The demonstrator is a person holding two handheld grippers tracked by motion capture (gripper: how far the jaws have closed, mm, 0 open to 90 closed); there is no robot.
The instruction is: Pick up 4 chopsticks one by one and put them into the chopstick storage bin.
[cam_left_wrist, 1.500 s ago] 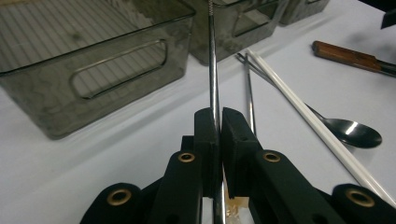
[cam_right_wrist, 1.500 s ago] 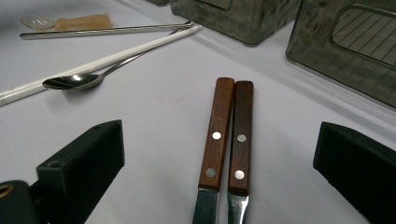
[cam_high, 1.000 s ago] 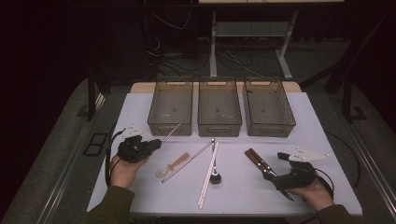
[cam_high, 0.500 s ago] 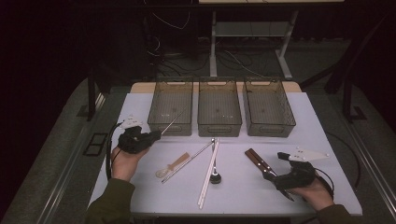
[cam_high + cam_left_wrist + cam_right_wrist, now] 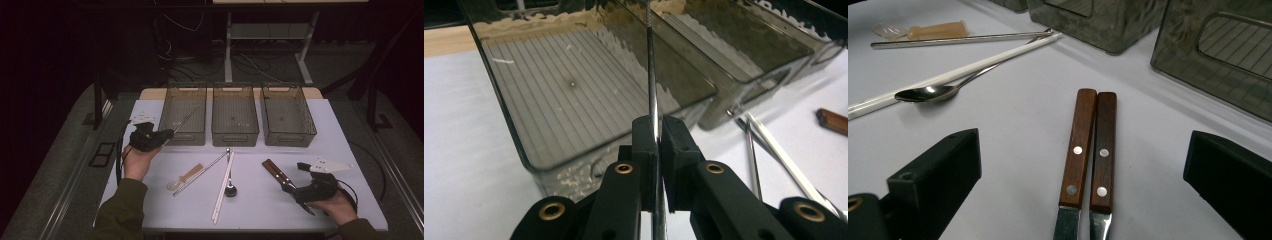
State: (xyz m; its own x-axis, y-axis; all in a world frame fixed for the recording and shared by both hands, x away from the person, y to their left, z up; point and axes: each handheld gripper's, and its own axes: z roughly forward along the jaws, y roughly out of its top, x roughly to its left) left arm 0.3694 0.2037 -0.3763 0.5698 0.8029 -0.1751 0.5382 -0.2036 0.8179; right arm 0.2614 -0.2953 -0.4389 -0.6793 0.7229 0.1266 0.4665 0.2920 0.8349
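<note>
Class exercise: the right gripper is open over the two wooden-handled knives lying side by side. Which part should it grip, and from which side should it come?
Grip the wooden handles of the two knives, probably mid-length near the rivets, coming down from above with one jaw on each outer side. They lie flat, parallel and touching, so the right gripper can likely squeeze both together; its open jaws already straddle them. The blades are thinner and sharper.

White chopsticks (image 5: 223, 186), plastic spoon (image 5: 183, 179)

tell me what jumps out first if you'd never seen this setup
Three smoky see-through bins stand in a row at the far side of the white table. The left gripper holds a thin metal rod, jaws shut, over the leftmost bin. The right gripper rests open around two wooden-handled knives lying side by side.
</note>
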